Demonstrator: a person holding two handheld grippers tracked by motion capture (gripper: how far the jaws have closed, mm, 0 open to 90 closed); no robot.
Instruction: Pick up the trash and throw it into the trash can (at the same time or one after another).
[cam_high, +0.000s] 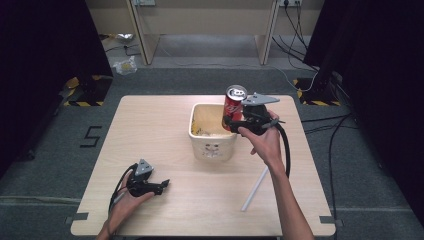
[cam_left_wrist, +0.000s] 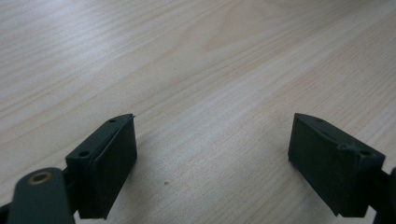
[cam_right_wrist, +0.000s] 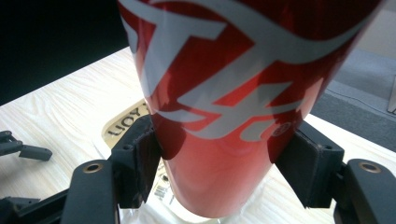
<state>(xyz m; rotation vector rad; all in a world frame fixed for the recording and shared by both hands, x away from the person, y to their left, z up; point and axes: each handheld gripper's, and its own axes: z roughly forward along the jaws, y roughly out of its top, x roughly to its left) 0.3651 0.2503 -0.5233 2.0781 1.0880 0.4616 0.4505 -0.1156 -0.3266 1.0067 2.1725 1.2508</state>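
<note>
Nearest to us on the wooden table (cam_high: 165, 220), our left gripper (cam_high: 161, 186) rests low by the front left corner, held in our left hand (cam_high: 131, 199). Its jaws stand wide apart with bare tabletop between them, as the left gripper view confirms. A white straw-like stick (cam_high: 255, 189) lies flat on the table to the right of it, well apart, running from the front toward the middle beside our right forearm.

Farther on, near the middle of the table, sits a cream square plastic tub (cam_high: 212, 147) with a small printed face on its front wall. We see a pale, flat layer on its bottom; what it is we cannot tell. In the right gripper view a printed label or wrapper shows beneath the can, its lettering partly hidden.

Over the right rear part of the tub, our right gripper (cam_high: 231, 120) clamps a red soda can (cam_high: 233, 106) across its lower body, one pad on each side. The can is upright, slightly tilted, its silver top with the pull tab facing up, and it hangs above the tub's rim, clear of the table. Our right hand (cam_high: 264, 140) comes in from the right of the tub.

Beyond the table lie grey carpet, loose cables (cam_high: 300, 30), crumpled plastic (cam_high: 125, 65) and wooden desk legs (cam_high: 145, 35).
</note>
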